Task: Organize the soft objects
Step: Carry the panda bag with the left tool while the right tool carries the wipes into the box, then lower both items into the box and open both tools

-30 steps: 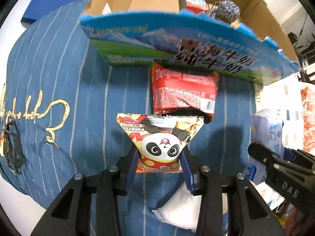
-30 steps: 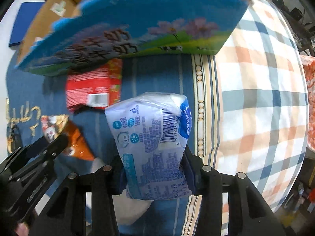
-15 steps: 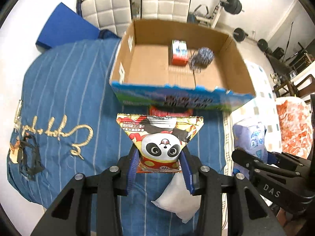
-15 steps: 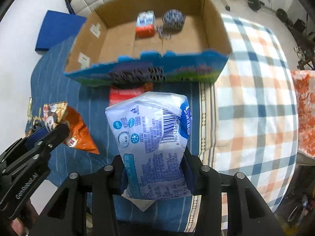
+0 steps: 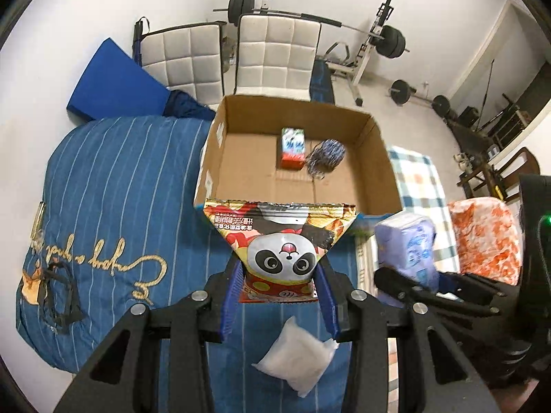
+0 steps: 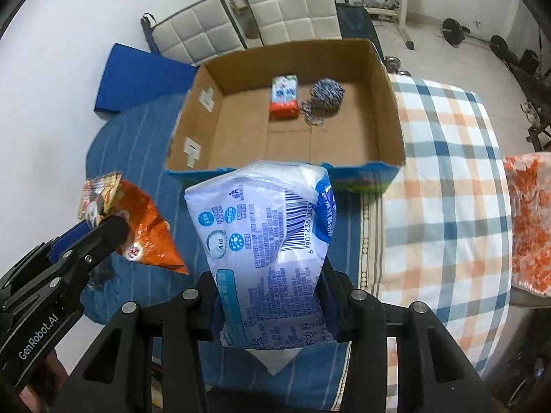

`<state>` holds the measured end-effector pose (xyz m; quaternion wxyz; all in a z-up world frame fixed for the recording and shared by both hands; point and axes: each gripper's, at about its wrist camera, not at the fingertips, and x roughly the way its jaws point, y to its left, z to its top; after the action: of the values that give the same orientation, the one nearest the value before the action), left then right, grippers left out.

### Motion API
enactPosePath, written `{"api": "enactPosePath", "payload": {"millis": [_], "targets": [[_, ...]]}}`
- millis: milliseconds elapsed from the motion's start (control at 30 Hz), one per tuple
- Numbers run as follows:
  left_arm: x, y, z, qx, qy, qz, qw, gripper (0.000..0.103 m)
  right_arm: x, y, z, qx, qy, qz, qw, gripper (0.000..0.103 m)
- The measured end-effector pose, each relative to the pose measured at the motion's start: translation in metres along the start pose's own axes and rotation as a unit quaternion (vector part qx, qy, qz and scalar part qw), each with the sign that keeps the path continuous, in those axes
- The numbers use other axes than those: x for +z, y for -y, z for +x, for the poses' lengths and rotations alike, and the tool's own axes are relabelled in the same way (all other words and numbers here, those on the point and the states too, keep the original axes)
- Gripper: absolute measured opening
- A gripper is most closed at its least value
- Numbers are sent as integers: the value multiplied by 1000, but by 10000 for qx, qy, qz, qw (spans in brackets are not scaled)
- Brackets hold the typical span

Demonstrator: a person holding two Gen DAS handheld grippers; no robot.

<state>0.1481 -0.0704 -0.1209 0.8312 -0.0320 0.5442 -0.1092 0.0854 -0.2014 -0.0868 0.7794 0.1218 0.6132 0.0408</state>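
Cardboard box [image 5: 373, 158] is lying open straight ahead while you are pinching the panda snack bag [image 5: 280, 244] in your left hand-held gripper [image 5: 279, 294] and the tissue pack [image 6: 268, 241] in your right hand-held gripper [image 6: 272, 304].

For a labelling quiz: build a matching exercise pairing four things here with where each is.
Things:
1. panda-print orange snack bag
2. white-and-blue plastic tissue pack
3. blue-and-white yarn ball
4. small white pillow pouch

Places:
a. inside the brown cardboard box
b. lying on the blue striped quilt
c. in the left gripper
d. in the right gripper

Pairs: 1-c, 2-d, 3-a, 4-b
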Motion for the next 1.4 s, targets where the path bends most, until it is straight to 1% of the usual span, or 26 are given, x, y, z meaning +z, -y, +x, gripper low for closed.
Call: {"api": "enactPosePath", "payload": {"millis": [133, 200, 300, 400, 433, 500, 533, 667, 767, 933, 1133, 1233, 1400], "targets": [[25, 1, 2, -151, 66, -22, 9999, 37, 17, 0, -8, 109, 78, 29, 9999, 47], [38, -1, 8, -172, 70, -23, 9998, 37, 31, 2, -6, 123, 141, 102, 9998, 46], [66, -10, 28, -183, 2, -54, 9998, 37, 52, 9, -3, 116, 194, 217, 9995, 46], [99, -21, 57, -159, -166, -89, 9997, 37, 82, 18, 13, 28, 176, 342, 9993, 47], [112, -25, 74, -139, -285, -84, 9995, 37, 93, 22, 20, -4, 147, 403, 9991, 46], [128, -32, 97, -101, -417, -109, 9990, 37, 115, 30, 38, -79, 31, 518, 9986, 47], [139, -36, 116, -57, -540, -106, 9985, 37, 127, 35, 49, -118, -33, 592, 9982, 47], [168, -48, 176, 67, -991, -121, 9950, 37, 160, 46, 93, -293, -329, 705, 9965, 47], [182, -51, 221, 79, -1394, -122, 9901, 37, 179, 53, 133, -452, -605, 754, 9943, 47], [196, -54, 278, 374, -1773, -46, 9834, 37, 195, 65, 190, -718, -1054, 787, 9887, 47], [199, -63, 321, 505, -2140, -71, 9755, 37, 196, 75, 238, -820, -1594, 896, 9797, 47], [204, -64, 329, 522, -2206, -79, 9739, 37, 194, 75, 252, -955, -1735, 821, 9767, 47], [208, -65, 331, 487, -2267, -129, 9727, 38, 192, 74, 272, -1124, -1996, 698, 9709, 47]]}}
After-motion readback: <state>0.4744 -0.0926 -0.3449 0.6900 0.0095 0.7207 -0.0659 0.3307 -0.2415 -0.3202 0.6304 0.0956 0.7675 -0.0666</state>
